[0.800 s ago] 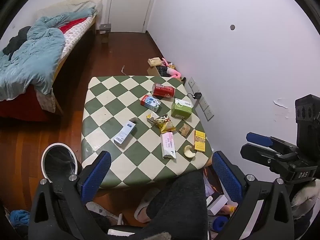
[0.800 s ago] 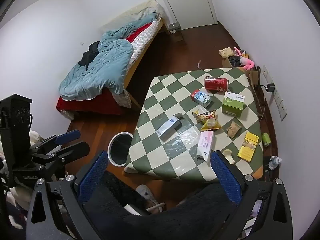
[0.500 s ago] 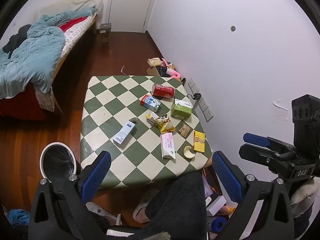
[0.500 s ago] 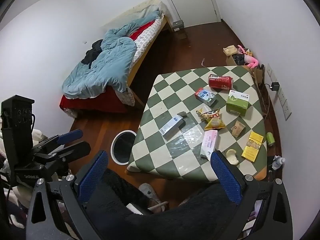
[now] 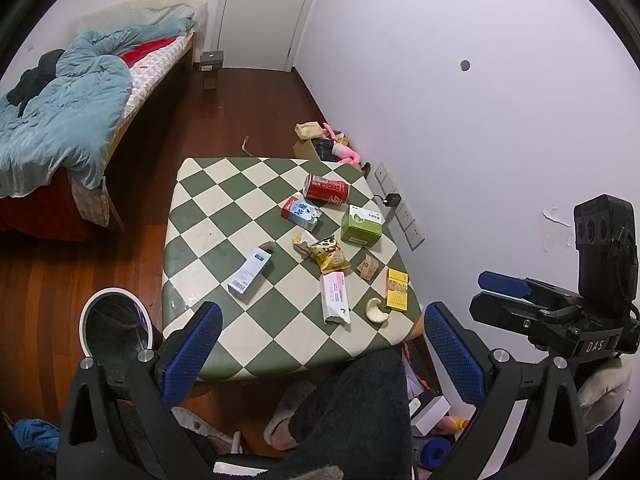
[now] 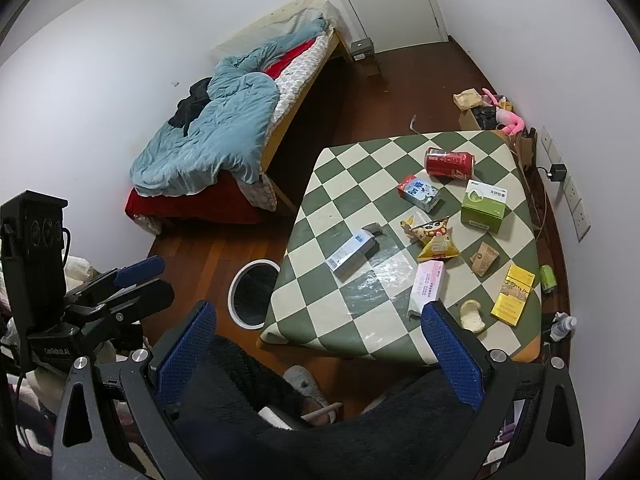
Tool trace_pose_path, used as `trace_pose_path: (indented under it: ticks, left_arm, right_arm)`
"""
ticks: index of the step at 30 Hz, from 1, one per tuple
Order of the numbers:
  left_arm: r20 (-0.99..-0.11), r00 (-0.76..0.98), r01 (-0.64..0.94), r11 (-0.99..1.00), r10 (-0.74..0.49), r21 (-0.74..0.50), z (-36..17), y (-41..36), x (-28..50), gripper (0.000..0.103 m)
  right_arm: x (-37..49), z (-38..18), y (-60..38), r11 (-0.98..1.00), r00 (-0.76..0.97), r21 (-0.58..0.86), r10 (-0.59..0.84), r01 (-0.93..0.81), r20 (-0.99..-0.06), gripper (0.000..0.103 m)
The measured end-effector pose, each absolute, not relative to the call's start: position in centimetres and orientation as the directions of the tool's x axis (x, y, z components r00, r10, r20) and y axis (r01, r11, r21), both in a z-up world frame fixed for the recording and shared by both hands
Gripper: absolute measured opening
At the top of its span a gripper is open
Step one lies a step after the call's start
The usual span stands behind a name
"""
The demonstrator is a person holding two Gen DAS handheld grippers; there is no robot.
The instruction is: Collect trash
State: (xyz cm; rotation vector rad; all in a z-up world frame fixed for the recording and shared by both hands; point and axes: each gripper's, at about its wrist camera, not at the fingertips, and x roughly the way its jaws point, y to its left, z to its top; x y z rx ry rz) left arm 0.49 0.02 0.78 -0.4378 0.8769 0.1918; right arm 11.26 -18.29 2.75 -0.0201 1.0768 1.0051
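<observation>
A green-and-cream checkered table [image 5: 224,216] [image 6: 344,168] holds several pieces of trash: a red can [image 5: 326,193] [image 6: 449,163], a blue carton [image 5: 301,213], a green box [image 5: 361,225], a yellow snack bag [image 5: 329,255], a white-blue box [image 5: 249,271], a pink pack [image 5: 335,297], a yellow box [image 5: 396,289] and a peel [image 5: 376,310]. A round bin [image 5: 114,330] [image 6: 253,294] stands on the floor left of the table. My left gripper [image 5: 320,350] and right gripper [image 6: 320,350] are open and empty, held high in front of the table.
A bed with a blue duvet [image 5: 60,112] stands at the left. A cardboard box with a pink toy [image 5: 328,146] sits on the floor beyond the table by the wall. The person's legs and slippers [image 5: 288,420] are below the table's near edge.
Both views have shifted slightly; the table and bin sit a little further right in the frames. Both grippers stay open and empty.
</observation>
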Motion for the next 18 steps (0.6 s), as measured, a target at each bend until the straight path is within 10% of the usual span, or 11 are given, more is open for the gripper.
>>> trace_pose_path:
  ticks: [18]
  left_arm:
    - [-0.77,0.638,-0.337,0.894,-0.014,-0.296,0.96,0.5,-0.03,0.103]
  right_arm:
    - [10.81,2.29,-18.03,0.576,0.09,0.445,0.674,-0.686,-0.734,0.103]
